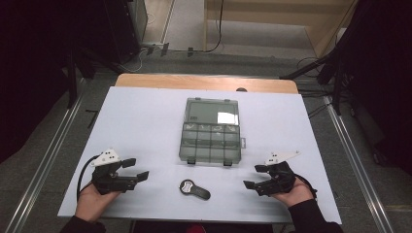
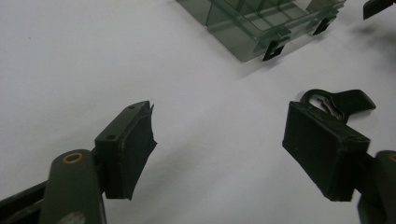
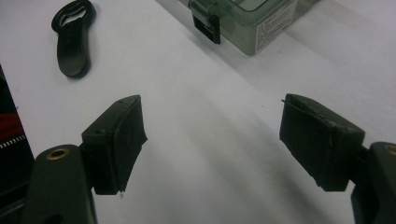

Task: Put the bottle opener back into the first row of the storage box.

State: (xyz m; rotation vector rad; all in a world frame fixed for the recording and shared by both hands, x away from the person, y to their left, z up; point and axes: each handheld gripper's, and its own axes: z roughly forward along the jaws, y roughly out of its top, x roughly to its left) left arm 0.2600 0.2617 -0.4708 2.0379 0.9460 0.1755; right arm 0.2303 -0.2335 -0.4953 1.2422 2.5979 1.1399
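A smoky clear compartment box (image 1: pixel 211 131) lies shut in the middle of the white table top (image 1: pixel 145 116), two black latches on its near edge. A black bottle opener (image 1: pixel 194 188) lies in front of it near the table's front edge. My left gripper (image 1: pixel 136 169) rests at the front left, open and empty, pointing right. My right gripper (image 1: pixel 254 176) rests at the front right, open and empty, pointing left. In the left gripper view the box (image 2: pixel 261 23) is ahead and the opener (image 2: pixel 343 100) peeks past the right jaw. The right gripper view has the opener (image 3: pixel 72 37) at upper left and the box (image 3: pixel 247 18) at the top.
The white top lies on a wooden table whose far edge (image 1: pixel 206 81) shows behind it. Grey floor with metal rails runs along both sides. Dark stands and cables stand at the far left and right. Bare white surface lies either side of the box.
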